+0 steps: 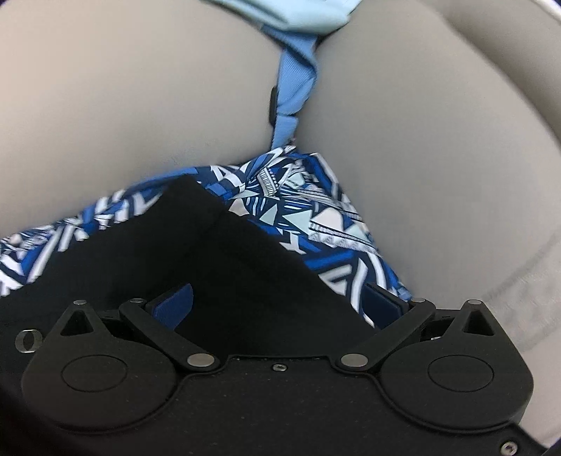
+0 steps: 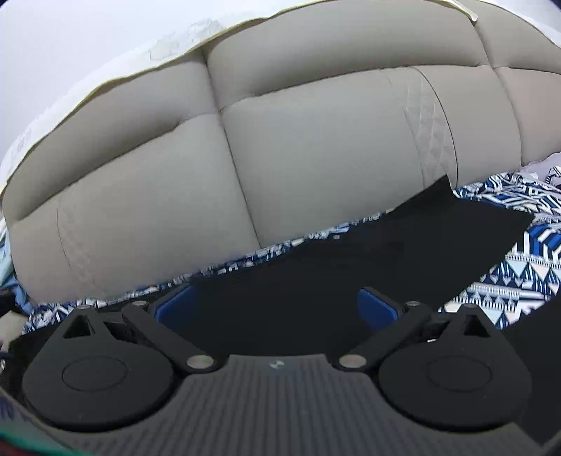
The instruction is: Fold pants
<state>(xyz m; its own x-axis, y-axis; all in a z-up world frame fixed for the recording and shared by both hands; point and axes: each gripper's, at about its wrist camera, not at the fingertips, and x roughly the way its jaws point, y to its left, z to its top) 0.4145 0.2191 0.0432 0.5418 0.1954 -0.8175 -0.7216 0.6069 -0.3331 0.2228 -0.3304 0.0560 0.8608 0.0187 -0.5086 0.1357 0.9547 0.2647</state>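
While the black pants [image 1: 224, 252] lie spread over a blue-and-white patterned cloth [image 1: 308, 207] on a grey cushioned sofa [image 1: 122, 115], the left gripper [image 1: 278, 303] sits low over the dark fabric with its blue-padded fingers [image 1: 175, 301] set wide apart, a corner of the black cloth running up between them; whether the pads have any real hold on it cannot be told from this angle. Beyond the pants' edge, a twisted light-blue strap [image 1: 294, 94] trails across the seat toward a paler blue garment [image 1: 298, 14] at the top of the left wrist view, blurred and partly out of frame. Seen from the right wrist camera, the right gripper [image 2: 277, 308] is likewise spread wide, its blue fingers [image 2: 171, 308] flanking a broad stretch of the black pants [image 2: 350, 259], which reach from the jaws out toward the sofa's back cushions [image 2: 298, 151]. Patterned cloth [image 2: 526, 266] shows along the far edge of the pants and more fully on the right side of that view. Behind the cushions, a white wall [image 2: 70, 45] fills the upper left.
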